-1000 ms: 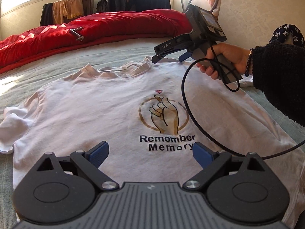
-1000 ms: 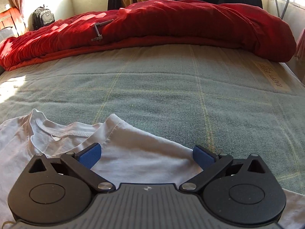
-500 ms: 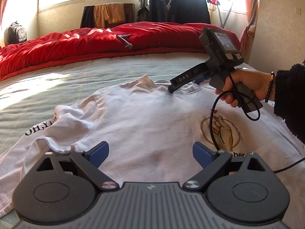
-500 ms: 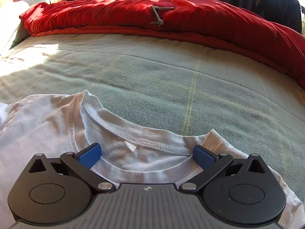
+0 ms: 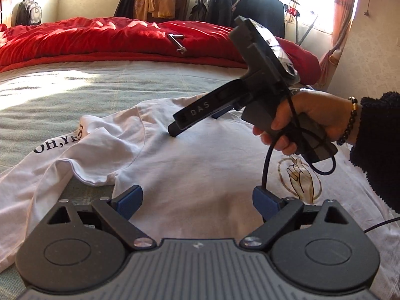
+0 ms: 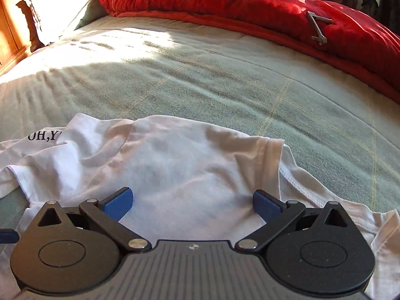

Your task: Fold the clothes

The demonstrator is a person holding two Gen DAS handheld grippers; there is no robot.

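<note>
Left wrist view: one white T-shirt lies flat on the bed, its left sleeve rumpled. Left tool and right tool hover over the shirt with fingers spread, grasping nothing. Pinching only the top layer at shoulder and hem would probably keep the fold straight. One red duvet lies at the far edge.
</note>
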